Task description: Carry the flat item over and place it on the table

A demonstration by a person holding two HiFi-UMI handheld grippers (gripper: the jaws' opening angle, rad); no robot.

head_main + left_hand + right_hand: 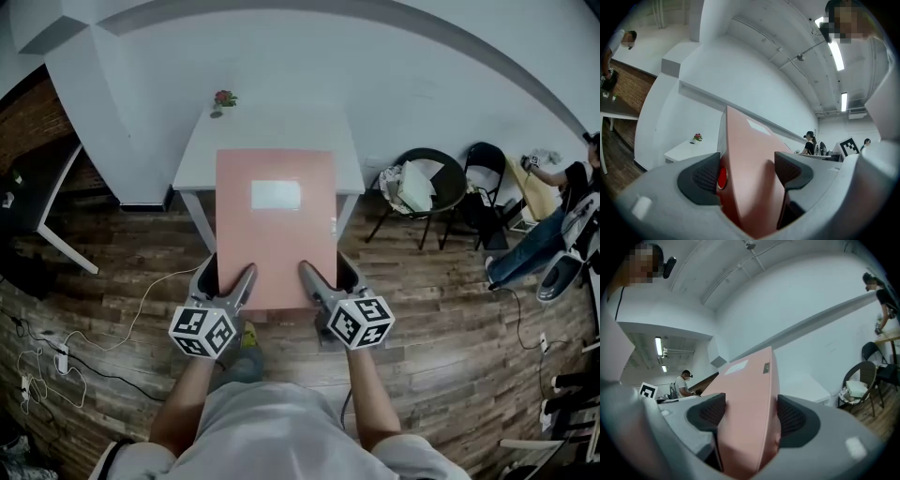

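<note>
A flat pink box (275, 225) with a white label on top hangs level in the air, held at its near edge by both grippers. My left gripper (227, 279) is shut on its near left corner, and my right gripper (325, 277) is shut on its near right corner. In the left gripper view the pink box (752, 168) fills the gap between the dark pads (704, 177). The right gripper view shows the pink box (747, 413) clamped likewise between the pads (791, 418). Ahead and below stands the white table (208, 139), its far half partly hidden by the box.
A small pot of red flowers (223, 98) stands at the table's far left corner. Black chairs (427, 187) with white items sit to the right, near a person (553, 220). Cables (56, 356) trail over the wooden floor at left. A dark desk (33, 202) stands at far left.
</note>
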